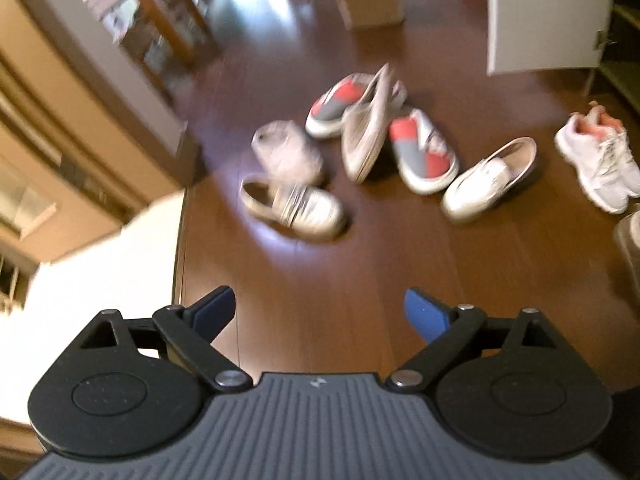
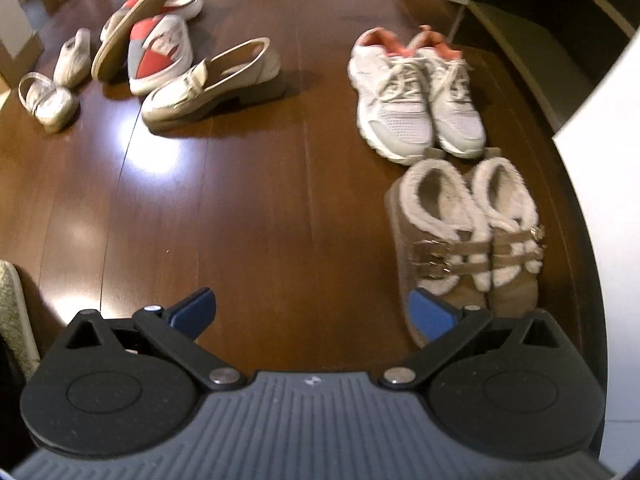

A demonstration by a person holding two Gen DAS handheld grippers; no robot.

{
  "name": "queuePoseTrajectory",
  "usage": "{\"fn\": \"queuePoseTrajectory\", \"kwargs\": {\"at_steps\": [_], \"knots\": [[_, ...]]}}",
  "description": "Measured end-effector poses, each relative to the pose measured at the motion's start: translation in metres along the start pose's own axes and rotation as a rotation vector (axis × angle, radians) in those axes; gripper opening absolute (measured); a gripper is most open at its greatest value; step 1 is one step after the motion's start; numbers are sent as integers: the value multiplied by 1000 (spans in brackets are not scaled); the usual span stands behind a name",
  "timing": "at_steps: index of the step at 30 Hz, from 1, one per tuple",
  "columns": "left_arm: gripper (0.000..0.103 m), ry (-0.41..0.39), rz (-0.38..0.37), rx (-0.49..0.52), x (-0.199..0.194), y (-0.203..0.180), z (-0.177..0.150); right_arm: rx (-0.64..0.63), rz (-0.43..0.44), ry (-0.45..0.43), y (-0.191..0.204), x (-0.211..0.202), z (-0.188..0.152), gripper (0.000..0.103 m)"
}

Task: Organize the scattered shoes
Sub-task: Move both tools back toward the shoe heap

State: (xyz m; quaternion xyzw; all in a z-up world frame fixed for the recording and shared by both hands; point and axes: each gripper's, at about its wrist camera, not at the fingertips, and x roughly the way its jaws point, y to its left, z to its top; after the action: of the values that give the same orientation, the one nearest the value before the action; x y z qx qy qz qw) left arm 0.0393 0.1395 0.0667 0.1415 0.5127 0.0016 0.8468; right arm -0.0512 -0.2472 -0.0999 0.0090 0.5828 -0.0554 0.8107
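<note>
**Shoes on a wooden floor: two pairs set, a heap loose**

Left wrist view (blurred):
- Left gripper (image 1: pixel 320 314): jaws wide apart, holding nothing, above bare wooden floor (image 1: pixel 360 264).
- Scattered heap mid-floor: two red-and-grey slip-ons (image 1: pixel 424 152), a cream loafer (image 1: pixel 490 180), a second loafer tipped on edge (image 1: pixel 366 128) between the slip-ons, and two pale strapped shoes (image 1: pixel 292 204) at the heap's near left.
- White sneakers (image 1: pixel 600 160) at the right edge, apart from the heap.
- Cardboard box (image 1: pixel 370 0) far back; its red top may carry print, but nothing is legible.

Right wrist view:
- Right gripper (image 2: pixel 314 312): jaws wide apart, empty.
- White sneakers with coral lining (image 2: pixel 416 96), side by side, toes toward the camera.
- Fleece-lined brown buckle shoes (image 2: pixel 468 236), paired, just in front of the sneakers and beside the right jaw.
- The loose heap lies upper left, well apart from both pairs; cream loafer (image 2: pixel 212 84) nearest.
- No brand or label readable on any shoe.
</note>
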Motion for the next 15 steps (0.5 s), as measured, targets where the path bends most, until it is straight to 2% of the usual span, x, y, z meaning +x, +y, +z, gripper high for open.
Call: {"fn": "queuePoseTrajectory", "kwargs": {"at_steps": [3,6,9,13,15], "knots": [[94,53,-16,-74,11,27,-7,-77,43,-6,31,11,14,102],[94,49,38,-108,13,47,-15,-157,93,-15,63,22,29,102],[94,57,112,-165,18,74,-22,-267,235,-55,104,33,54,102],[94,96,147,-235,26,97,-29,-416,415,-117,171,53,103,102],[94,107,175,-259,30,108,-31,-495,479,-176,211,68,133,102]]}}
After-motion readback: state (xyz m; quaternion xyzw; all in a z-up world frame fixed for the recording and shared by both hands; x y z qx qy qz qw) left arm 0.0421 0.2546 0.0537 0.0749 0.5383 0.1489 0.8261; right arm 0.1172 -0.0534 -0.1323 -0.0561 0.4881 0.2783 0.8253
